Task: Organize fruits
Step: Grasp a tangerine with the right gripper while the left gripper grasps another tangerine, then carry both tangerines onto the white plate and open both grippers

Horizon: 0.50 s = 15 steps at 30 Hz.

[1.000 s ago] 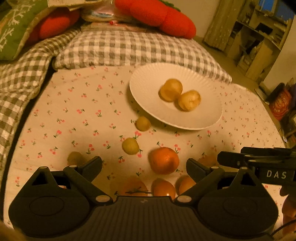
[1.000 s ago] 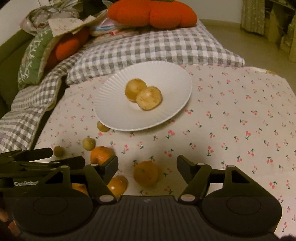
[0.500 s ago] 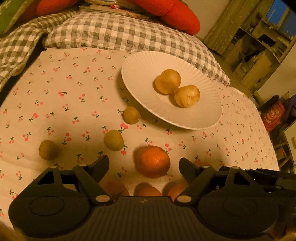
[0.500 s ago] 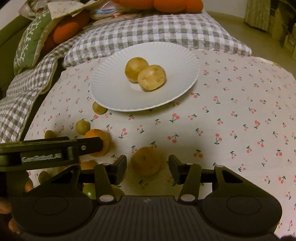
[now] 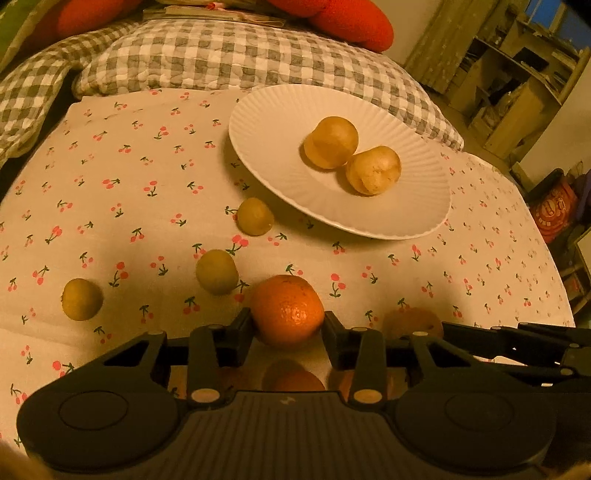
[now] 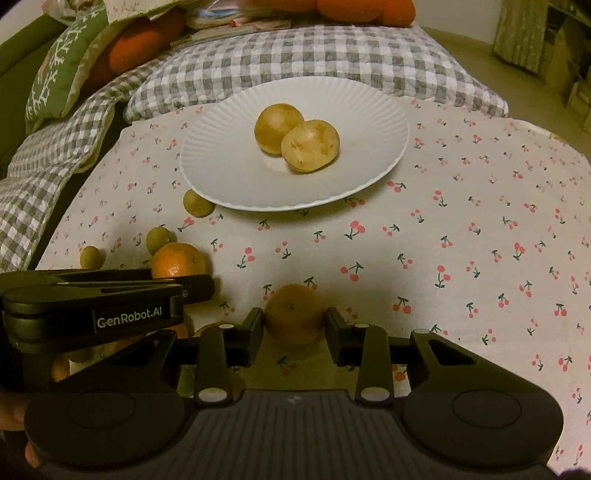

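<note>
L gripper (image 5: 287,325) jaws just closed in, pads now on bright orange (image 5: 287,310) on cherry-print cloth (image 5: 147,184). R gripper (image 6: 294,325) likewise closed onto duller orange (image 6: 294,314), near edge of cloth. White plate (image 6: 221,177) w/ 2 tan fruits (image 6: 297,142) sits farther back.

Bare cloth (image 6: 461,258) right of plate (image 6: 229,147); green fruits (image 5: 217,272) crowding its left.

cherry-print cloth (image 5: 147,155), checked quilt (image 5: 229,55), red cushion (image 5: 351,18)

Left tool (image 5: 287,326), right tool (image 6: 294,321): jaws just closed, each gripping fruit
</note>
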### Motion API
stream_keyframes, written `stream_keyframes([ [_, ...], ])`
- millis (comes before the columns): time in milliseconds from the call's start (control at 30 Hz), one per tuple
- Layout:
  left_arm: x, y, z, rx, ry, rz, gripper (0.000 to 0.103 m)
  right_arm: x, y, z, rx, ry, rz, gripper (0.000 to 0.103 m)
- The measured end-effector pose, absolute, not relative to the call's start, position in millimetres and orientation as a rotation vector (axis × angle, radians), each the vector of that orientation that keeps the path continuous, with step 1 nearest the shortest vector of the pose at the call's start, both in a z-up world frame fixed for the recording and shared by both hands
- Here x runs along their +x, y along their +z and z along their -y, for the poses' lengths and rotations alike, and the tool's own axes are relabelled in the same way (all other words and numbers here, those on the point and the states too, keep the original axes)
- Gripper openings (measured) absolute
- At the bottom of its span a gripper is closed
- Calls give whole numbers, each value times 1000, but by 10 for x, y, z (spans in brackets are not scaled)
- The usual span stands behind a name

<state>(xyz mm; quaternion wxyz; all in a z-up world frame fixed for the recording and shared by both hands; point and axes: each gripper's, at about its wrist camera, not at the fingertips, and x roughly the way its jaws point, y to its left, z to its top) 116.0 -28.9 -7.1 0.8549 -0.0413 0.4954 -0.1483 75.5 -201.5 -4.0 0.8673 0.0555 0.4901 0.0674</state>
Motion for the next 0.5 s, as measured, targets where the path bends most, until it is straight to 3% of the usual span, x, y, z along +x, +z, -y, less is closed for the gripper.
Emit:
stream_keyframes([
  [500,1134,44,264,-128,-289,-1031,27,740,59,2016,138,160,-988,32],
])
